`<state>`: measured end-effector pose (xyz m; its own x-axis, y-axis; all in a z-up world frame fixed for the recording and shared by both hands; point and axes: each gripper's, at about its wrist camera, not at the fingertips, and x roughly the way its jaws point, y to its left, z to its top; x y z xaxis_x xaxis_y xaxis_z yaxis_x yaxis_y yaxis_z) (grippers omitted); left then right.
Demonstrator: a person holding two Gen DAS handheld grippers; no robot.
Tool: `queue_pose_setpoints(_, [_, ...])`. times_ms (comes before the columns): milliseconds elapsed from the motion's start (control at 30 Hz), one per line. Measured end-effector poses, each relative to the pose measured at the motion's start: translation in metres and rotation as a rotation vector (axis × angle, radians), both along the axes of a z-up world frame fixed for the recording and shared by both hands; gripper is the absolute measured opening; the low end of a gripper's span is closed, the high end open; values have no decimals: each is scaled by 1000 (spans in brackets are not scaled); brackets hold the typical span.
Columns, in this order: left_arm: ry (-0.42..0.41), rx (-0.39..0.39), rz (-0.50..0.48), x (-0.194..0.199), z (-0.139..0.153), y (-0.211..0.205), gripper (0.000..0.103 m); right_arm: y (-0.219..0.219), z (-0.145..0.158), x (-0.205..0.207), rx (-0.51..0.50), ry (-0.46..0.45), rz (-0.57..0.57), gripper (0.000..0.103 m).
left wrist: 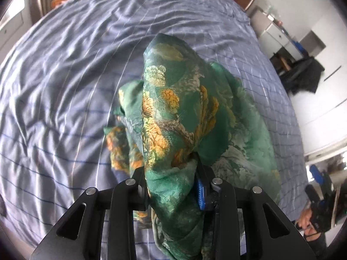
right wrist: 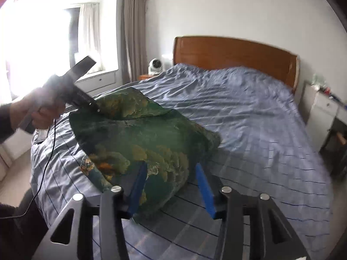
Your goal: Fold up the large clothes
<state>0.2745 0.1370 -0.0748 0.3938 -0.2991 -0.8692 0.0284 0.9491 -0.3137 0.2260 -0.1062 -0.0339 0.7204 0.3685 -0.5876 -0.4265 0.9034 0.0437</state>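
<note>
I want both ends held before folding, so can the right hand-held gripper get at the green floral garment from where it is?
Probably yes. The right hand-held gripper is open, its blue fingers straddling the near edge of the green floral garment, with nothing between them. The left hand-held gripper already clamps another part.

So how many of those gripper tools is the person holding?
2. The left gripper is clamped on the green floral garment above the bed; the right gripper hangs open beside the cloth.

No readable text or labels anywhere
</note>
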Motion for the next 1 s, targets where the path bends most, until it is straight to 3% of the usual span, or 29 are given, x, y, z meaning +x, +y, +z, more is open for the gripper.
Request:
queue_pose_setpoints(200, [0, 14, -23, -8, -34, 9, 33, 59, -32, 37, -32, 58, 136, 43])
queue_pose_setpoints(300, [43, 4, -23, -4, -60, 20, 36, 89, -81, 57, -99, 257, 223, 44])
queue_pose_setpoints(367, [47, -24, -9, -5, -71, 24, 37, 94, -101, 61, -131, 318, 230, 45])
queue_pose_setpoints(567, [14, -52, 14, -10, -82, 28, 40, 100, -122, 66, -103, 341, 167, 44])
queue_pose_setpoints(700, [-11, -24, 22, -20, -82, 30, 40, 101, -112, 67, -113, 358, 184, 45])
queue_pose_setpoints(800, [-34, 18, 25, -26, -79, 24, 40, 93, -79, 84, -68, 419, 210, 45])
queue_pose_setpoints(900, [-59, 54, 32, -29, -78, 18, 40, 86, -40, 114, -11, 360, 148, 45])
queue_pose_setpoints(1000, [-69, 64, 39, -31, -78, 18, 40, 90, -20, 156, 5, 319, 84, 46])
